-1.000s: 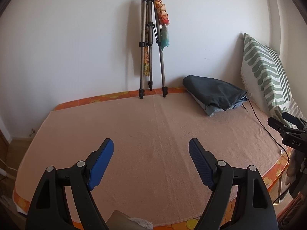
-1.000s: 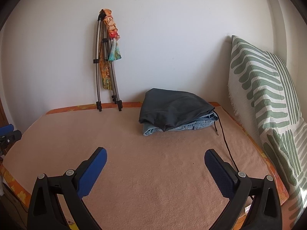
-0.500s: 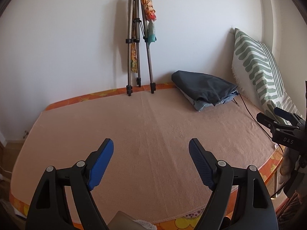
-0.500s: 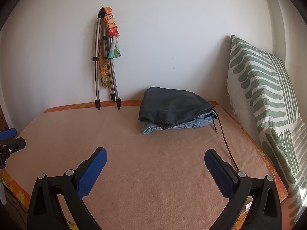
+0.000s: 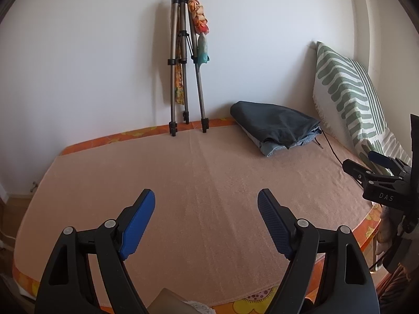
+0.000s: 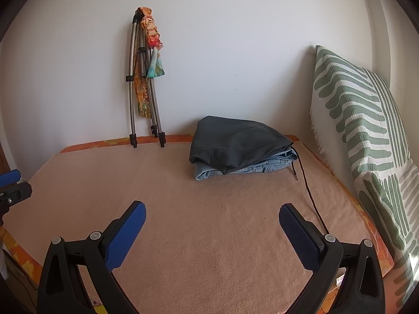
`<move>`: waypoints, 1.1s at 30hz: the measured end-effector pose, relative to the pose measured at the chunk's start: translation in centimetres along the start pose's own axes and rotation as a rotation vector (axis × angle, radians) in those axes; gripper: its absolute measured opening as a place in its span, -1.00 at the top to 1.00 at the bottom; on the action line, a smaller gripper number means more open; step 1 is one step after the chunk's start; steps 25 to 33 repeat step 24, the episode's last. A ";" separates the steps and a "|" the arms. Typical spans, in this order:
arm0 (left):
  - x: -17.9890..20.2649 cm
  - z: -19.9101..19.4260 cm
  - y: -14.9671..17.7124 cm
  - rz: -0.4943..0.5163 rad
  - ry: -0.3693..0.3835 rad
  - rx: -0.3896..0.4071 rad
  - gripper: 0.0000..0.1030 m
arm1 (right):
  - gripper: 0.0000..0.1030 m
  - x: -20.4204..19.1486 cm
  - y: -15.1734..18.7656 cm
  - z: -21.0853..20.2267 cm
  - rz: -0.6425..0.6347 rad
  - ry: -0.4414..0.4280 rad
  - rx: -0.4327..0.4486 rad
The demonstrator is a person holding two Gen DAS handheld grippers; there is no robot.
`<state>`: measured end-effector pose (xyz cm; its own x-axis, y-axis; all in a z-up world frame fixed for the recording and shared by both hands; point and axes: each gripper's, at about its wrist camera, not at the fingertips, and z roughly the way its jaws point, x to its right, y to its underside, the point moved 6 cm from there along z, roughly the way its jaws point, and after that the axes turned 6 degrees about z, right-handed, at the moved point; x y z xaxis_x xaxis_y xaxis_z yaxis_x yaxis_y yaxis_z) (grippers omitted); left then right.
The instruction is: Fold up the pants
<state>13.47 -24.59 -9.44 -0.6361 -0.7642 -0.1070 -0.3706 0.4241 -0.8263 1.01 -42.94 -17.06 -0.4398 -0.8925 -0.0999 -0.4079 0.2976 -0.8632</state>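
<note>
At the far right corner of the bed (image 6: 209, 235), close to the wall, folded pants (image 6: 241, 144) are lying in a soft stack: a dark grey, smooth-looking pair is draping over a light blue denim pair whose hems and seams are peeking out below. The bed is wearing a peach, terry-like cover with a fine nap, and an orange flowered sheet is showing along its edges. The left gripper (image 5: 207, 222) is hovering above the near edge with its jaws spread wide and nothing between them; its ribbed blue pads (image 5: 137, 225) are sitting on black plastic arms. The right gripper (image 6: 212, 230) is hanging over the near right part of the bed, jaws likewise wide apart and empty. A metal tripod (image 5: 183, 78) with folded legs is leaning against the white wall at the far edge, with a knotted orange and teal cloth (image 5: 200, 34) hanging from its top. A quilted pillow (image 6: 366, 144) with green stripes is standing along the right edge. A thin dark cable (image 6: 309, 191) is running down the right side past the pants. The left wrist view is showing the right gripper from the side, at the frame's right edge, where its far parts are being cut off; the right wrist view is catching only a blue tip of the left gripper at its left edge. A pale object at the bottom of the left wrist view is too cropped to identify.
</note>
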 end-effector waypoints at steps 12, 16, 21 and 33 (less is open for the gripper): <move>-0.1 -0.1 0.0 -0.006 0.003 0.001 -0.57 | -1.00 -0.1 0.1 0.0 -0.003 -0.005 -0.005; -0.1 -0.1 0.1 -0.006 0.003 0.001 -0.57 | -1.00 -0.1 0.1 0.0 -0.007 -0.006 -0.007; 0.0 0.0 0.1 -0.003 0.008 0.005 -0.57 | -1.00 -0.3 0.2 0.1 -0.011 -0.010 -0.010; 0.0 0.1 0.2 -0.003 0.005 0.000 -0.57 | -1.00 -0.3 0.2 0.2 -0.014 -0.013 -0.014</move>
